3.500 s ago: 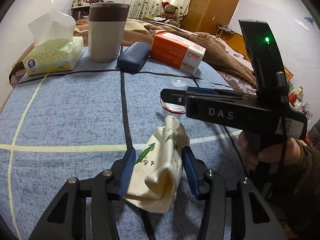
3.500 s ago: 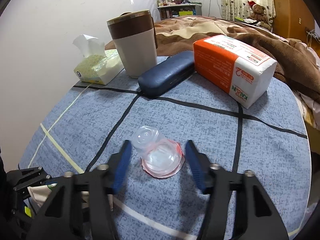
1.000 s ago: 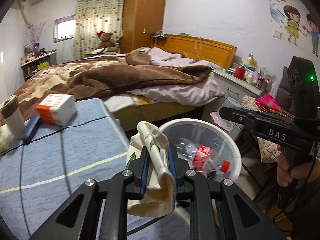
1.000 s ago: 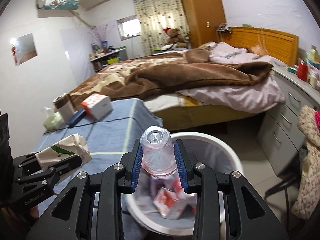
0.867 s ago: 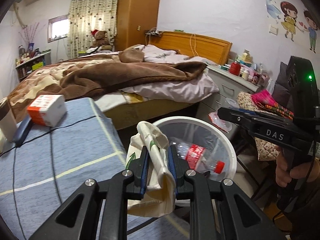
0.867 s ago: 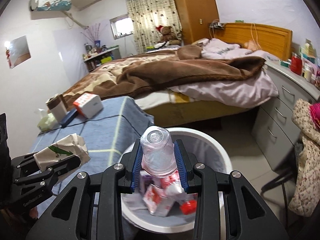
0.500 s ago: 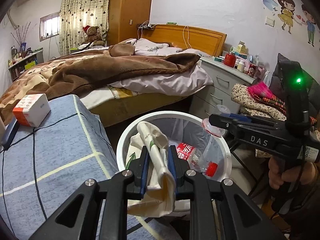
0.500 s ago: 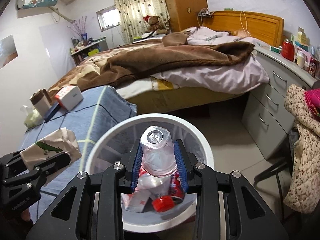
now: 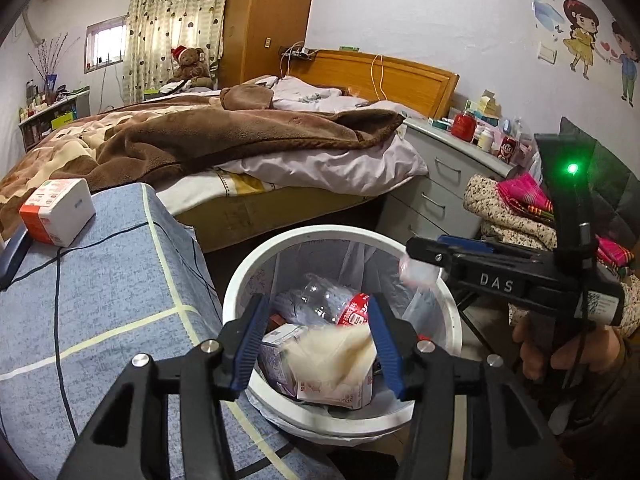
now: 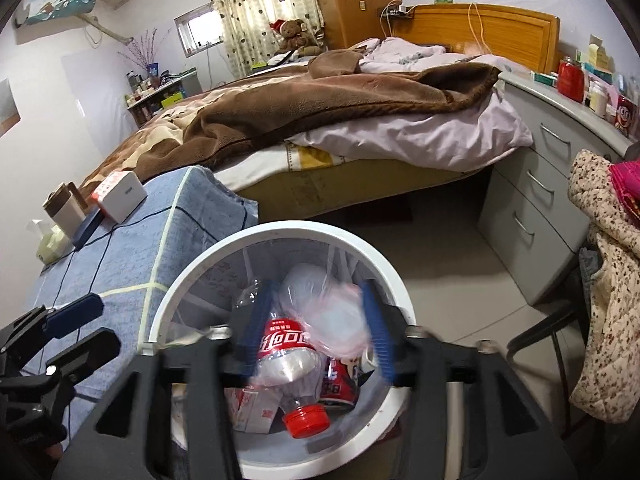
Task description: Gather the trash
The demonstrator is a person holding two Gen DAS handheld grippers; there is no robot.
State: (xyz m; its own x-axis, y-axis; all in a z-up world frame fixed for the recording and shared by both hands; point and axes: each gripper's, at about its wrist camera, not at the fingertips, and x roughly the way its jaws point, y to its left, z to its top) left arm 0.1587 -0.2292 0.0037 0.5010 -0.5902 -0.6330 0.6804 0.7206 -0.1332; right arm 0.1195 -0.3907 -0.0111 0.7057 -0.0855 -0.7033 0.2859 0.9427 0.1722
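- Two grippers hang over the white trash bin (image 9: 236,292) that stands on the floor beside the blue-covered table (image 9: 100,292).
- Left gripper (image 9: 316,340): its jaws are opening, the blue pads apart. The crumpled cream paper bag (image 9: 332,354) sits blurred between them, over the bin's mouth; the pads do not appear to press on it.
- Right gripper (image 10: 320,328): its jaws are opening too. The clear plastic cup (image 10: 328,312), pink at the rim and blurred, lies between the pads and free of them, above the bin.
- Inside the bin lie a clear bottle with a red label and red cap (image 10: 290,356), a small carton (image 9: 276,354) and other wrappers, all against a thin plastic liner.
- A hand (image 9: 560,356) grips the right gripper's handle, seen from the left wrist camera.
- Left on the table: an orange-and-white tissue pack (image 9: 56,210), a dark blue case (image 10: 88,224), a brown-and-white cup (image 10: 64,206) and a tissue box (image 10: 48,244).
- Behind stands an unmade bed with a brown blanket (image 10: 340,96), and a grey drawer unit (image 10: 532,208) to the right.
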